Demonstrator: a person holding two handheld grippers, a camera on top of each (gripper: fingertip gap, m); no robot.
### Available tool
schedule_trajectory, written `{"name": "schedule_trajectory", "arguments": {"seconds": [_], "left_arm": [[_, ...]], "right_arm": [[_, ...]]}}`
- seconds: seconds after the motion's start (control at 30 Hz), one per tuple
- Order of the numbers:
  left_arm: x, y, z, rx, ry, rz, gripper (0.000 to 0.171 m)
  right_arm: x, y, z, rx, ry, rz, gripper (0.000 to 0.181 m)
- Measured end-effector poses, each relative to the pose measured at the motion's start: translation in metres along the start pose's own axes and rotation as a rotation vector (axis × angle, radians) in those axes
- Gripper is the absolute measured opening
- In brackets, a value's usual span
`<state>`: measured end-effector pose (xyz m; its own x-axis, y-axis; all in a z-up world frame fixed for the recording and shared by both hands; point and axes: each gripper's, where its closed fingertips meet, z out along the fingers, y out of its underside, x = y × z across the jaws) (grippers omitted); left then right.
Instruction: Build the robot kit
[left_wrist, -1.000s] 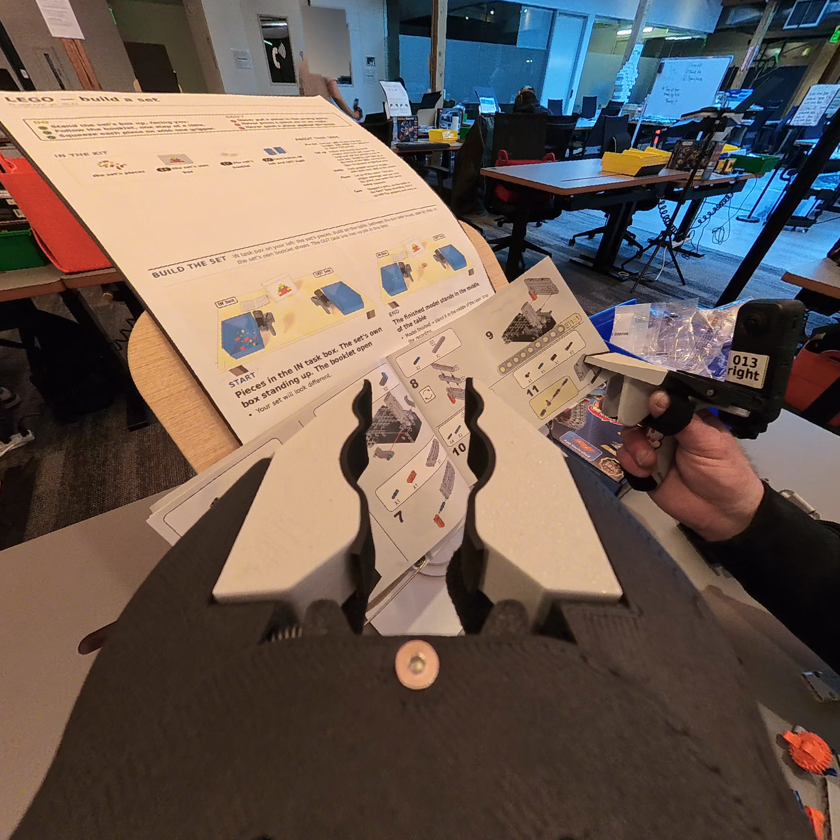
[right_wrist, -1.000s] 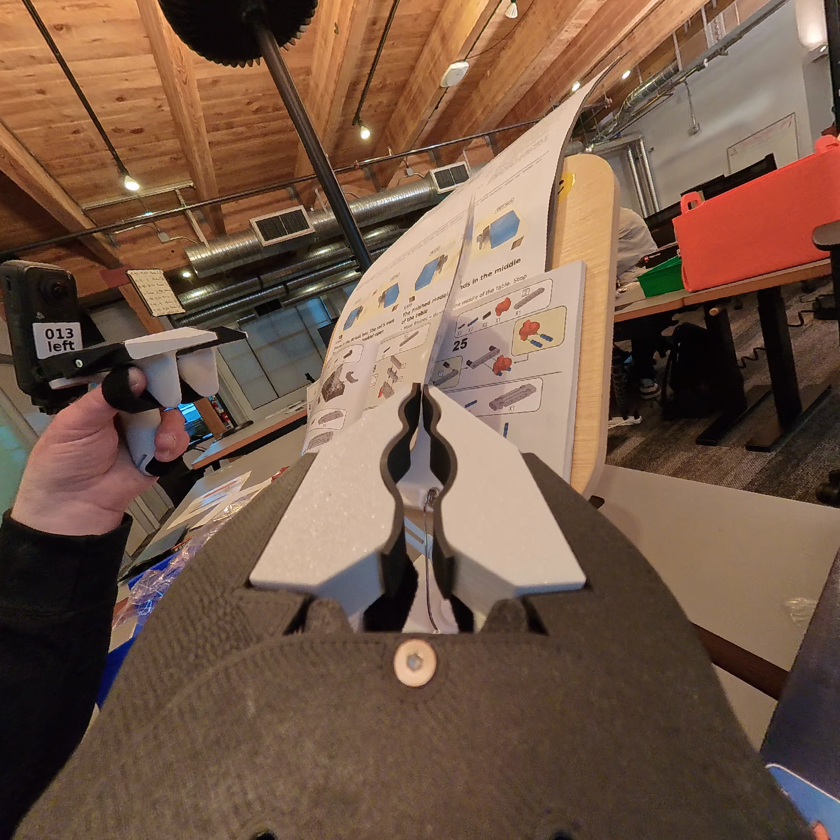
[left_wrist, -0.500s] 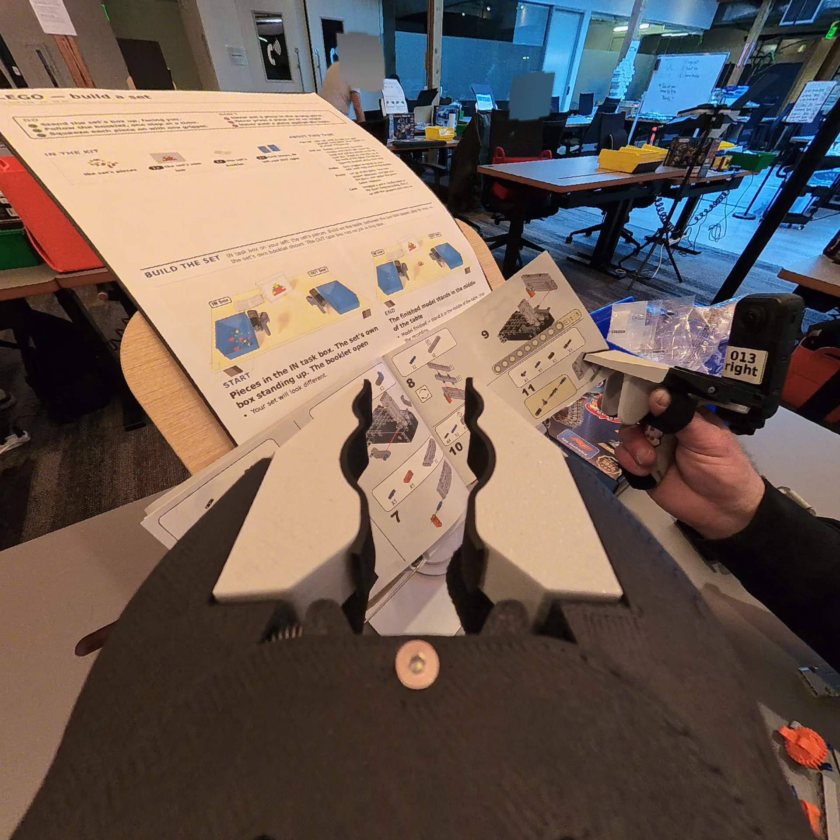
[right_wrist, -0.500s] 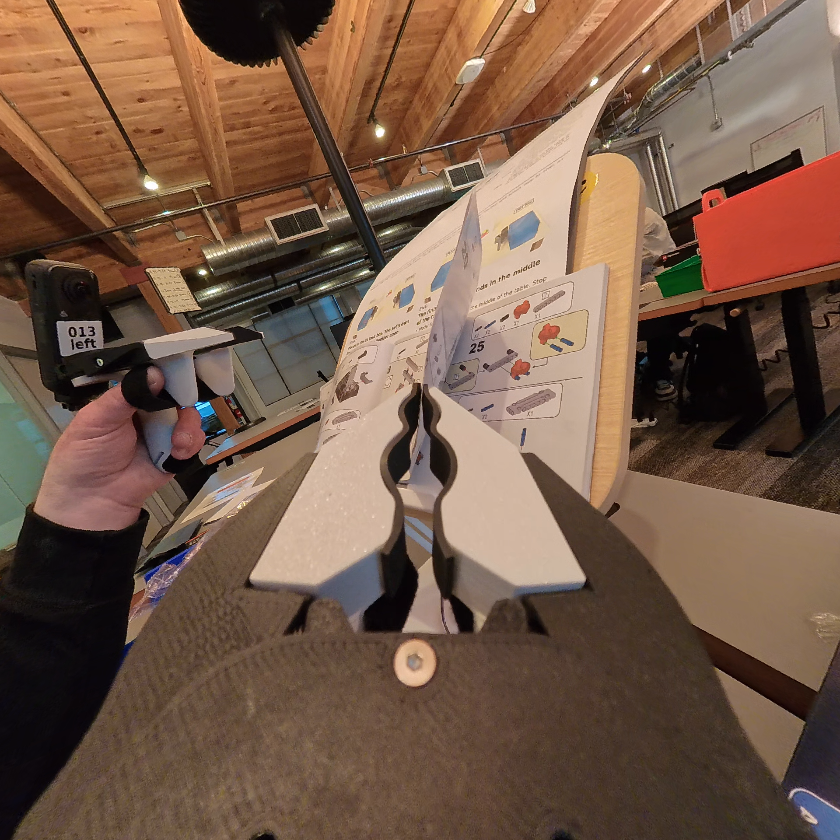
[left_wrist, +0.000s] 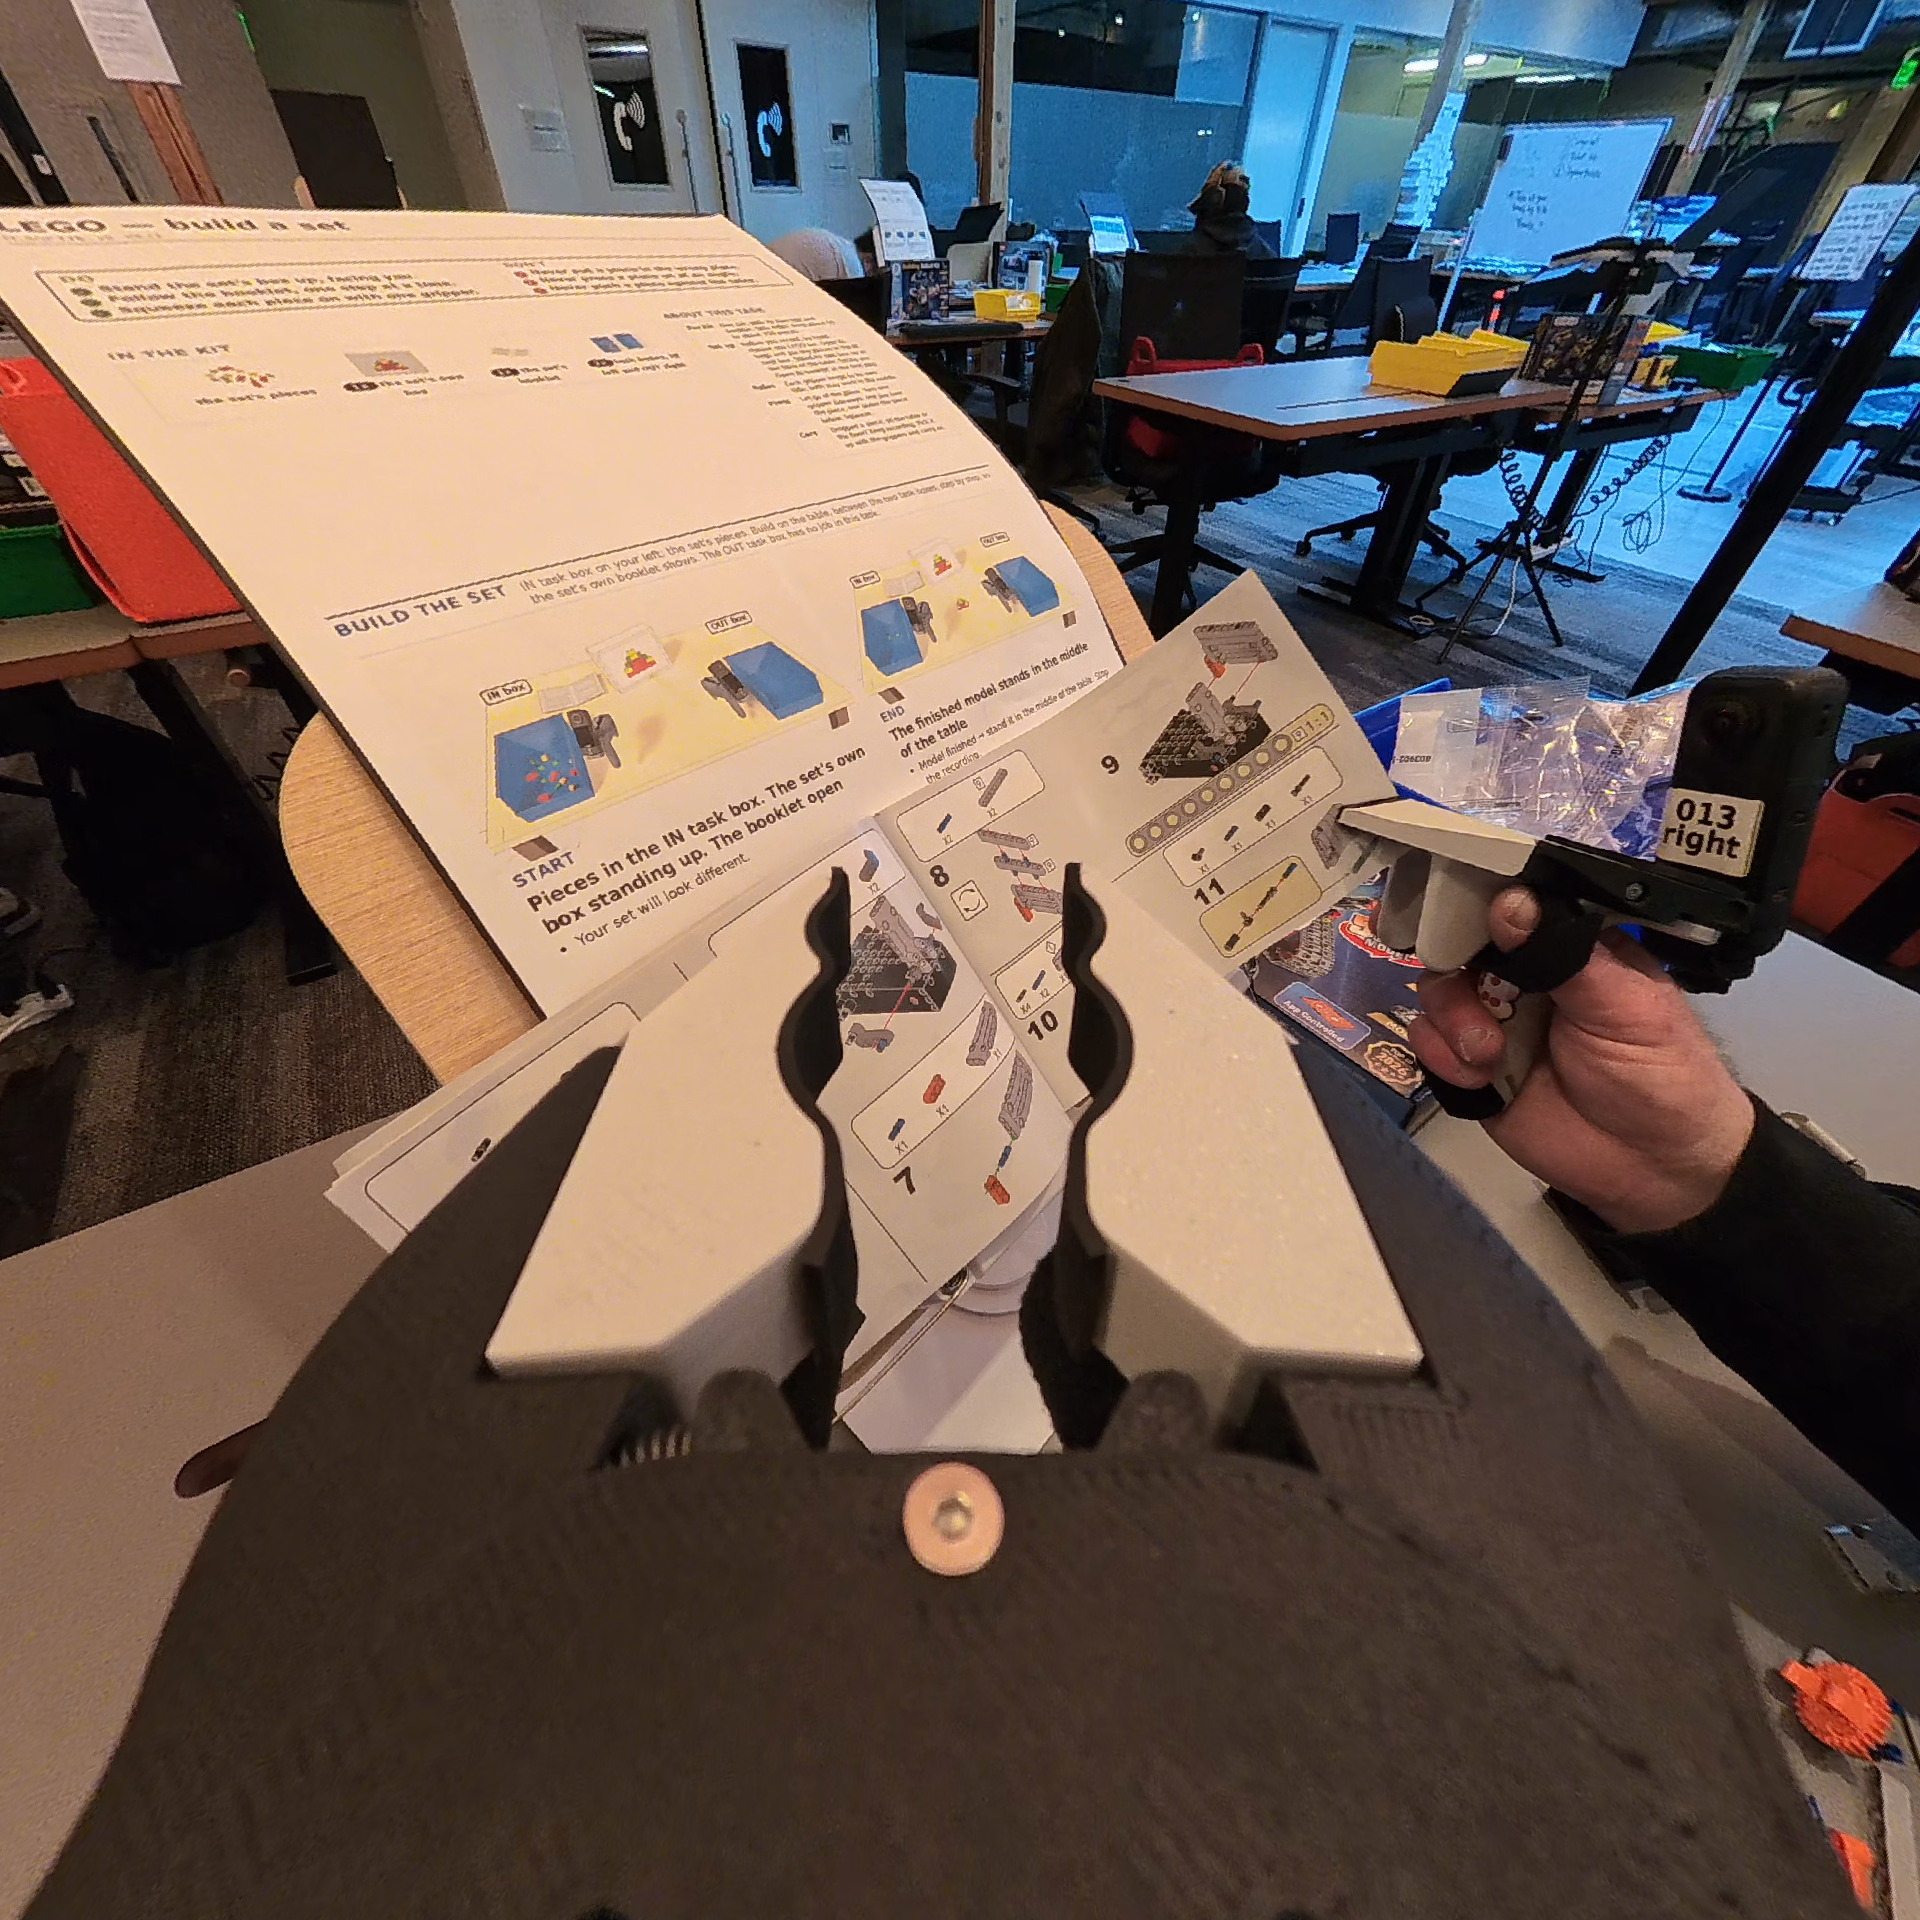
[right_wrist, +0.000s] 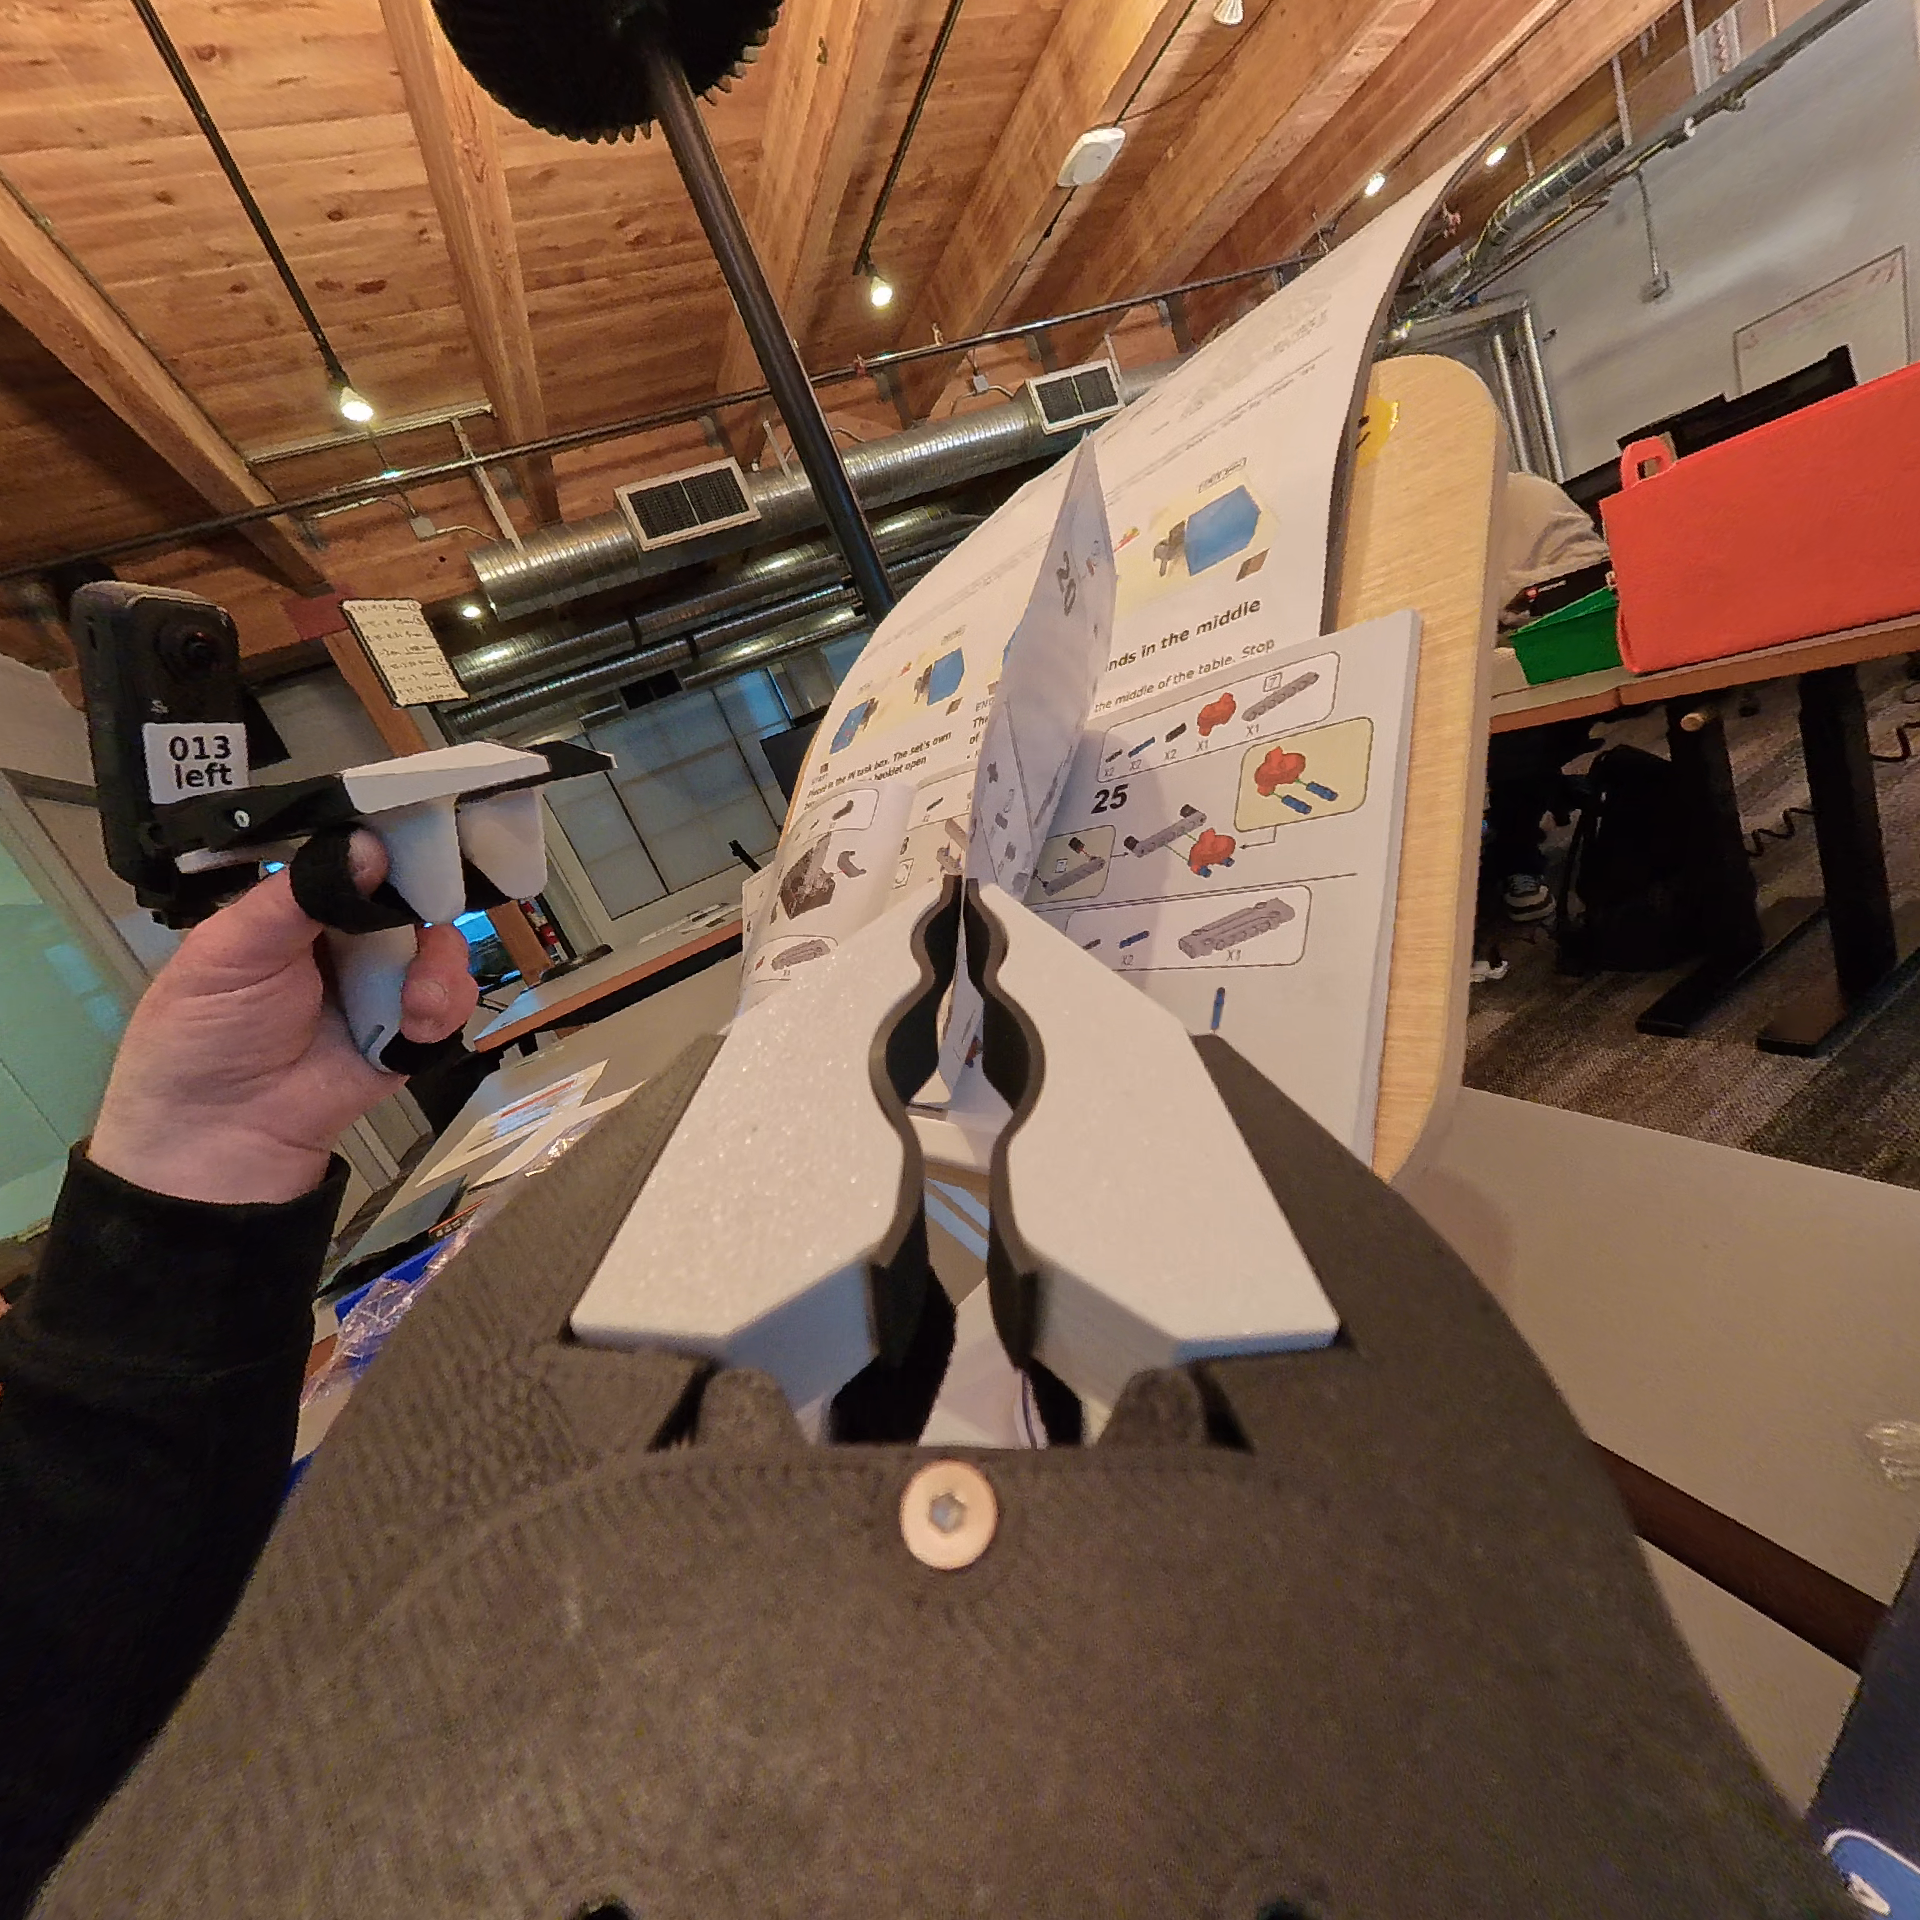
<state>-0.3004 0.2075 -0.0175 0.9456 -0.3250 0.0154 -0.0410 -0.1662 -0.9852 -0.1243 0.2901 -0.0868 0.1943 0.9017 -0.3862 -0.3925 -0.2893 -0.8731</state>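
An open building-instruction booklet leans on a wooden board under a large white instruction sheet. My left gripper is open and empty, its fingers just in front of the booklet's left pages. My right gripper is shut on the outer edge of one booklet page. In the right wrist view the right gripper pinches that page, which stands up edge-on, away from the booklet's right-hand page. The left gripper hovers to the left there.
A blue set box and a clear plastic bag lie behind the right gripper. Small orange pieces lie on the grey table at the lower right. A red bin stands on a desk behind the board. One gripper's finger ends stand about 20 cm off the other's.
The right gripper has pulled the pinched page away from the booklet, so it now stands up edge-on. The left gripper has barely moved and stays open.
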Motion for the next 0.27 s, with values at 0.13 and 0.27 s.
{"name": "schedule_trajectory", "arguments": {"seconds": [0.13,0.27], "left_arm": [[0.001,0.000,0.001,-0.002,0.003,0.000,0.038],[0.002,0.001,0.002,-0.001,0.014,-0.007,0.038]], "right_arm": [[-0.007,0.001,0.003,-0.012,-0.022,-0.014,0.000],[-0.018,0.002,0.007,-0.030,-0.054,-0.040,0.000]]}}
